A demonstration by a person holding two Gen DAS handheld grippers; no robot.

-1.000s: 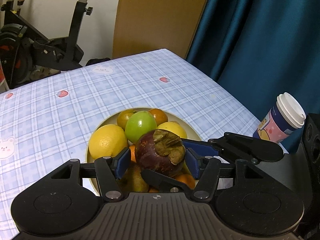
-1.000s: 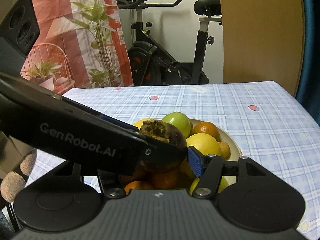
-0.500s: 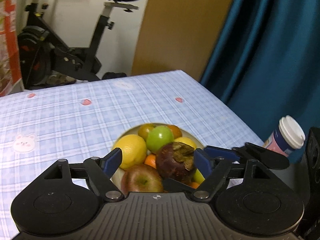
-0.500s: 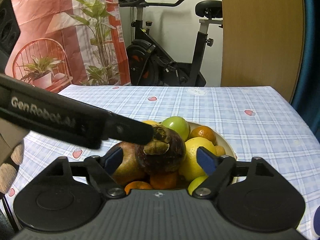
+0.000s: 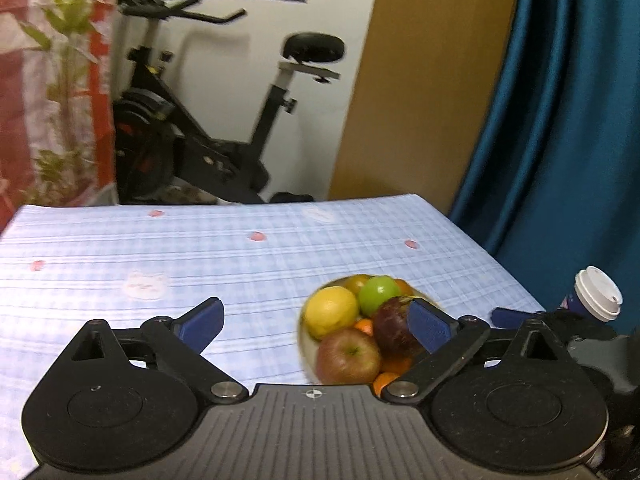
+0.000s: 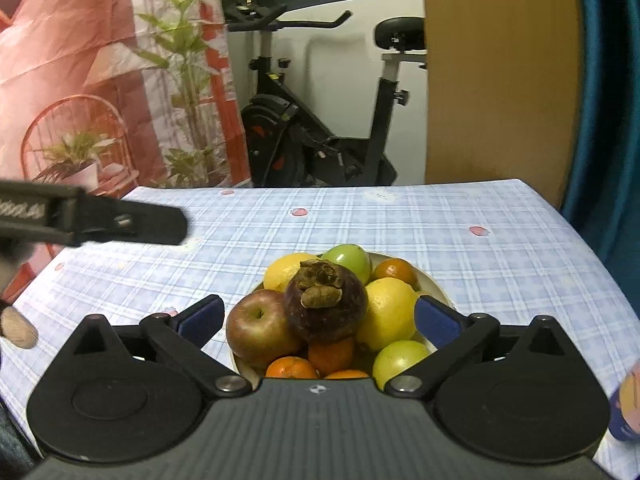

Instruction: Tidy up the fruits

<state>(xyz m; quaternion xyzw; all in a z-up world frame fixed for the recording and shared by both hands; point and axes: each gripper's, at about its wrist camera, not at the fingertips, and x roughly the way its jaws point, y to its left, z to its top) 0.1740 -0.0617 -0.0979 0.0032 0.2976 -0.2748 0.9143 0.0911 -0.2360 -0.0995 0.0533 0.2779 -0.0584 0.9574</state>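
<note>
Item: mangosteen [image 6: 325, 305], sitting atop the heaped fruit in the bowl [image 6: 437, 285], ahead of the right gripper [image 6: 316, 320].

Both claws: the right and the left gripper [image 5: 316, 326] are spreading, nothing pinched.

Risk: perched high, it is likely rolling off if bumped.

Pretty lived-in room: black exercise bike [image 6: 320, 120] parked against a white wall, wooden panel [image 6: 496, 80] next to it, teal curtain [image 5: 560, 120] on the right, and a pinkish-red printed curtain [image 6: 80, 60] with plants on the left. Table's [image 6: 440, 232] covered in blue checked cloth
</note>
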